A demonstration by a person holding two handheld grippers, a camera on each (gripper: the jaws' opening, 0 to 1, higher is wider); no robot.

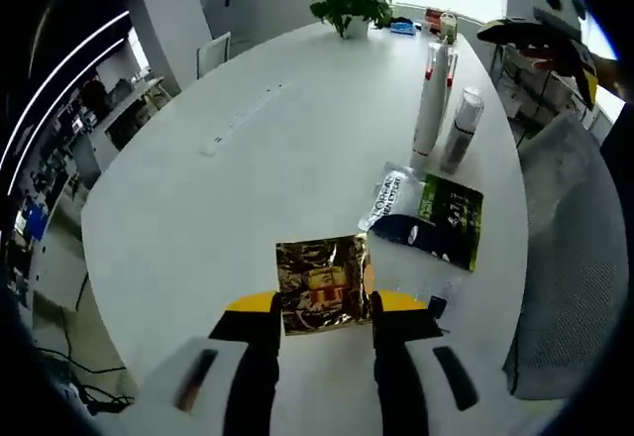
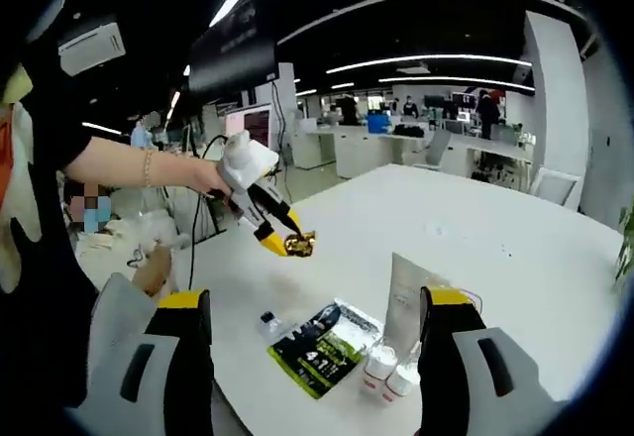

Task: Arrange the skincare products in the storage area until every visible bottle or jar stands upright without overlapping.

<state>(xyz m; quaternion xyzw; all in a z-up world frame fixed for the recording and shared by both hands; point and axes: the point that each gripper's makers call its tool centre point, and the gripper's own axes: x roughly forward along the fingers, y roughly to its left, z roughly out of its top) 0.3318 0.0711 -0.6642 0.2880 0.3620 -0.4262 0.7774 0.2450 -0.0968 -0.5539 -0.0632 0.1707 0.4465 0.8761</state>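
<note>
In the left gripper view, the left gripper [image 1: 323, 309] has its yellow-tipped jaws clamped on the edges of a gold foil sachet [image 1: 322, 283], held above the white table [image 1: 218, 208]. Just beyond lie a green-and-black packet [image 1: 448, 220] and a clear printed sachet [image 1: 388, 198], overlapping at their edges. Farther on, a tall white tube [image 1: 431, 99] and a grey-capped spray bottle [image 1: 461, 129] stand upright, close together. A potted plant [image 1: 351, 4] sits at the far edge.

In the right gripper view, the right gripper [image 2: 317, 312] hangs over the table with its jaws wide apart and nothing between them; the green-and-black packet and the two bottles lie below.
</note>
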